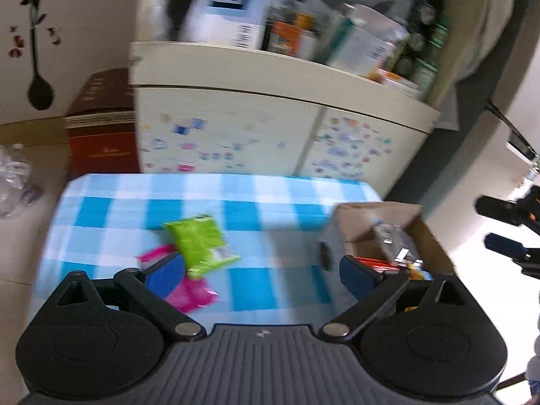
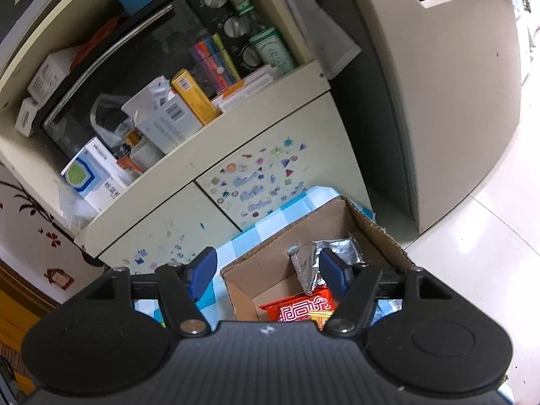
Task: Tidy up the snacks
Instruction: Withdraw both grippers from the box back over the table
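A green snack packet (image 1: 201,245) lies on the blue-checked tablecloth (image 1: 256,209), partly over a pink packet (image 1: 189,293). My left gripper (image 1: 263,275) hangs above the cloth with its jaws wide open and empty; its left pad sits over the pink packet. A cardboard box (image 1: 381,226) stands at the table's right end with packets inside. In the right wrist view the same box (image 2: 303,233) holds a silver foil packet (image 2: 308,266) and a red-orange packet (image 2: 300,307). My right gripper (image 2: 266,275) is open above the box's near wall, holding nothing.
A cream cabinet (image 1: 236,125) with sticker-covered doors stands behind the table, its shelf crowded with boxes. A dark red carton (image 1: 101,121) sits left of it. The other gripper's black and blue parts (image 1: 506,233) show at the right edge. A pale appliance (image 2: 455,84) stands right.
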A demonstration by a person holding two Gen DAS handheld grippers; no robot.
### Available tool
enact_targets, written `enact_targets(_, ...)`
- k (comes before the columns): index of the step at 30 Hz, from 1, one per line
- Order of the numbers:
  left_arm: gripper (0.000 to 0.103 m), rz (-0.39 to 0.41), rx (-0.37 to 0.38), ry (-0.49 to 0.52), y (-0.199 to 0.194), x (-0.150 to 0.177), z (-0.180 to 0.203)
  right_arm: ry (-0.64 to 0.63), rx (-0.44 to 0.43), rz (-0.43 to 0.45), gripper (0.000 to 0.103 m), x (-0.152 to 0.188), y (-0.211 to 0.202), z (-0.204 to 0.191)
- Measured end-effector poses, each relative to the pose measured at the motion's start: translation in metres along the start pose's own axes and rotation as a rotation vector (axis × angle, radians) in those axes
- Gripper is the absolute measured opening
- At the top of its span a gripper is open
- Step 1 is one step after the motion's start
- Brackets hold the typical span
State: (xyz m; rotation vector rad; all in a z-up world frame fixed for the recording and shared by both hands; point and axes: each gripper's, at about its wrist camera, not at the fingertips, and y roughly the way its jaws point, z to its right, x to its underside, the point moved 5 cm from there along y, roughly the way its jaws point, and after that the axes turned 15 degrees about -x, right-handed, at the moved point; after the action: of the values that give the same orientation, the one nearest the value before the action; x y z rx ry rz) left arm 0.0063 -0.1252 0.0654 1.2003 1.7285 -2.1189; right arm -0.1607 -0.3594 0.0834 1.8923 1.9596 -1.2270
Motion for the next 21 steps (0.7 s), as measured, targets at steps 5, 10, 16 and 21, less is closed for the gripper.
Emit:
enact_targets(5,0.101,0.004,-0.059,0.015,0.009,-0.001,-0.03,-0.045,-0.003,-0.031,0.069,0.006,0.009,-0.01)
enact_targets(10,0.101,-0.008,-0.078,0.037,0.023,0.008,-0.046,-0.091,-0.014,-0.056,0.072,0.013,0.017,-0.021)
enact_targets(16,0.101,-0.058,-0.086,0.075,0.052,0.025,-0.047,-0.122,-0.029,-0.078,0.072,0.02,0.025,-0.03)
enact_targets(21,0.101,-0.084,-0.105,0.108,0.077,0.031,-0.038,-0.144,-0.047,-0.1,0.072,0.028,0.032,-0.039)
